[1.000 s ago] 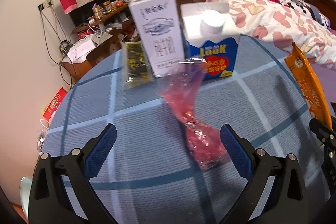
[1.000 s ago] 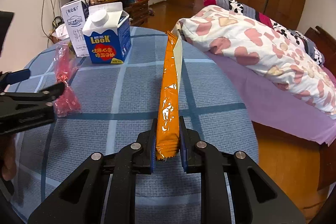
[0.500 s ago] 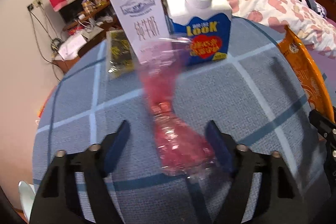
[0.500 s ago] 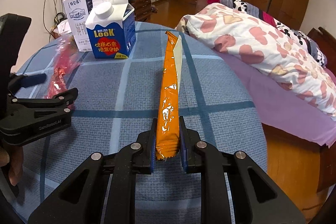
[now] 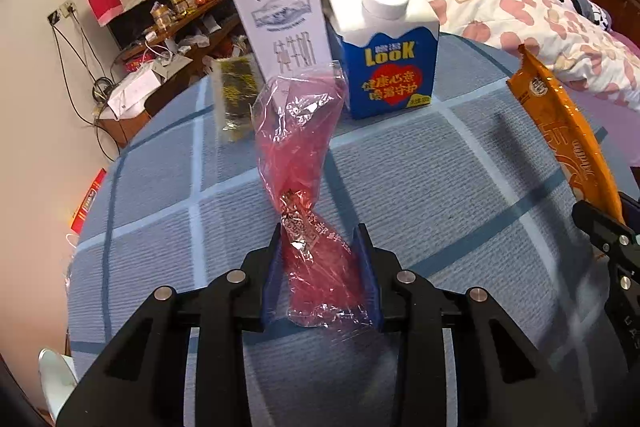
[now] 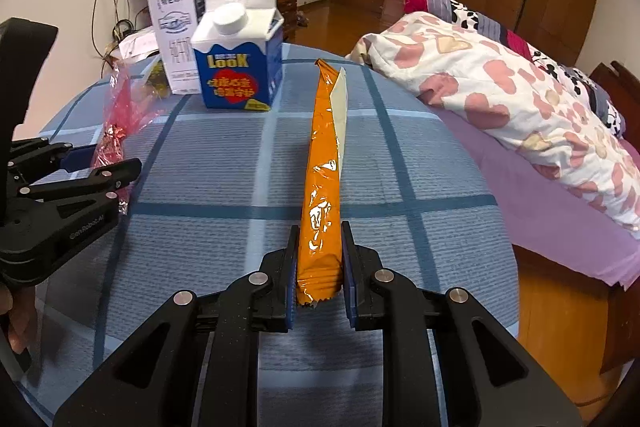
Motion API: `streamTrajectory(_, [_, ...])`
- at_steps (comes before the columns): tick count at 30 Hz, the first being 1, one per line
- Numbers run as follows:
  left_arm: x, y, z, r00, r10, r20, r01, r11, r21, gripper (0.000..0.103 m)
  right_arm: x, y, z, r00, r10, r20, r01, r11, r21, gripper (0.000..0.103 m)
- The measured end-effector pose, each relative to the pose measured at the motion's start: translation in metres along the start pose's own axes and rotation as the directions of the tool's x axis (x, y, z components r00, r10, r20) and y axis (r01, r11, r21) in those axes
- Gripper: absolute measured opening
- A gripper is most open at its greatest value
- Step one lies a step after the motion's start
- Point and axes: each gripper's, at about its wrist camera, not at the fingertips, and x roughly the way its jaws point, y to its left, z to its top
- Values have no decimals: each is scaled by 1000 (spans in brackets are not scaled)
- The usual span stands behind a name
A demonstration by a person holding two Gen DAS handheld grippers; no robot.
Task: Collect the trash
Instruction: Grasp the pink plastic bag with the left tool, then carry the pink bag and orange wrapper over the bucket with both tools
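Note:
My left gripper (image 5: 320, 263) is shut on a crumpled red plastic wrapper (image 5: 304, 155), which stands up between its pads above the blue checked tablecloth (image 5: 440, 195). My right gripper (image 6: 319, 267) is shut on a long orange snack wrapper (image 6: 324, 167) that points forward over the table. The orange wrapper also shows at the right of the left wrist view (image 5: 568, 131). The left gripper (image 6: 84, 167) and red wrapper (image 6: 116, 115) show at the left of the right wrist view.
A blue and white LOOK carton (image 5: 384, 43) and a tall white milk carton (image 5: 284, 15) stand at the table's far side, with a dark and yellow packet (image 5: 236, 95) beside them. A bed (image 6: 520, 95) lies right; a cluttered desk (image 5: 168, 43) stands behind.
My left gripper moved forward around the red wrapper and closed on it, from wide open a second ago. The right gripper kept its hold on the orange wrapper and shifted slightly.

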Motion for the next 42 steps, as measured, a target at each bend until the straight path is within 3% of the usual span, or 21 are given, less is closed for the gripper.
streamTrajectory(19, [-48,80,-58,994,100,36,-97,993,-71,34,-29,83,-2,994,97,44,-91,990,-106,19])
streamTrajectory(42, [-91,164,-121,984,175,40,-166,971,-170,34,-56,190,-16,977,209,48,-190,948,-256,19])
